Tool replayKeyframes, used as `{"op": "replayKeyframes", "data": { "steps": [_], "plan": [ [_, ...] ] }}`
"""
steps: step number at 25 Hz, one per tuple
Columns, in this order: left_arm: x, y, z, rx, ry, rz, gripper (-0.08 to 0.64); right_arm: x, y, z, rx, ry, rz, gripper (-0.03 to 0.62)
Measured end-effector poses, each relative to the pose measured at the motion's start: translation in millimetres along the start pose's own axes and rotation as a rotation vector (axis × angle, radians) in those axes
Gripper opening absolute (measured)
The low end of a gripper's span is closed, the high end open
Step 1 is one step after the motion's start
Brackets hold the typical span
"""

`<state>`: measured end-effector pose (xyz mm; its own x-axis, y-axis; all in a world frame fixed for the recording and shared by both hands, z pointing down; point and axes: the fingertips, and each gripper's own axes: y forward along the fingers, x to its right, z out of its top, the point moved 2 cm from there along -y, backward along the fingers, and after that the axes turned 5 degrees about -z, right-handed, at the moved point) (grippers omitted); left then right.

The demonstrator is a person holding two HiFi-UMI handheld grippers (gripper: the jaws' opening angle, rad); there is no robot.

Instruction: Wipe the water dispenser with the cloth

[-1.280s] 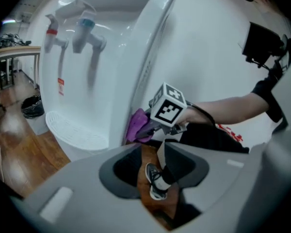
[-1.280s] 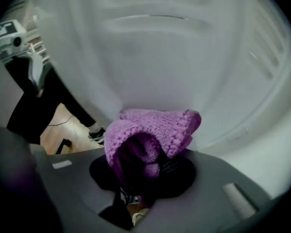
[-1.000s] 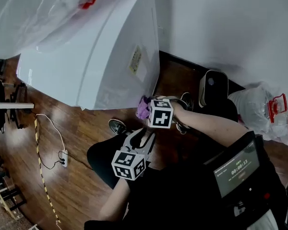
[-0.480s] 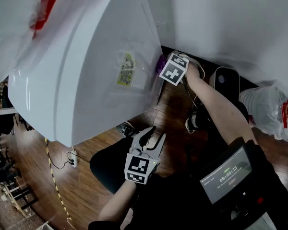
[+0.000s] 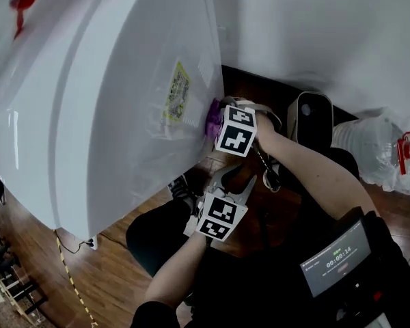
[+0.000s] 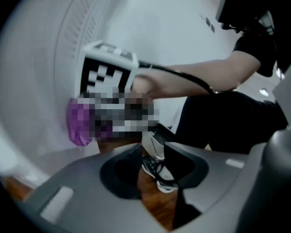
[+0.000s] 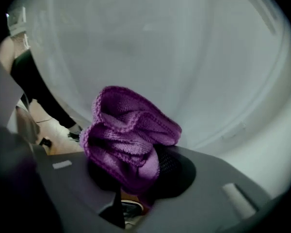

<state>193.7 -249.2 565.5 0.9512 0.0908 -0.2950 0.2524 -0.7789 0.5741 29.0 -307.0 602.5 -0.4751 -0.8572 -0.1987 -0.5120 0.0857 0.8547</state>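
**Ana:** Where is the cloth?

**Ben:** The purple cloth [image 7: 128,140] is in the right gripper [image 7: 136,178]. Its jaws are clamped on it. The cloth sticks out past the tips in a soft bunch.

**Ana:** And where is that on the machine?

**Ben:** On the big white water dispenser [image 5: 102,115]. The cloth sits at the edge of its side wall, just beside the yellow sticker [image 5: 178,91]. It looks like it touches the wall, but I can't be sure.

**Ana:** So what step is this?

**Ben:** I think it is the wiping itself. The cloth is at the wall.

**Ana:** What about the other one?

**Ben:** The left gripper [image 5: 236,178] hangs lower, away from the dispenser, over the wooden floor [image 5: 48,265]. Its jaws have just been closing a bit. There is a small gap between them and nothing in it. Through the gap I only see a shoe [image 6: 157,171] and the floor.

**Ana:** What should come next?

**Ben:** I think the right gripper should push the cloth flat on the wall and slide it along. It should hold tight so the cloth does not slip out. It should go soft by the sticker.
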Motion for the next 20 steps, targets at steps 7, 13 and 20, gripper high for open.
{"op": "replayKeyframes", "data": {
  "steps": [7, 13, 20],
  "plan": [
    [28, -5, -79, -0.231, -0.022, -0.119, 0.163, -141, 9, 7, 0.020, -0.010, 0.445, 0.121],
    [1, -23, -107, -0.294, -0.076, -0.064, 0.163, -89, 46, -12, -0.051, 0.133, 0.341, 0.121],
    [6, -21, -94, -0.274, -0.025, -0.106, 0.163, 65, 79, -56, -0.170, 0.263, -0.087, 0.123]
  ]
}}
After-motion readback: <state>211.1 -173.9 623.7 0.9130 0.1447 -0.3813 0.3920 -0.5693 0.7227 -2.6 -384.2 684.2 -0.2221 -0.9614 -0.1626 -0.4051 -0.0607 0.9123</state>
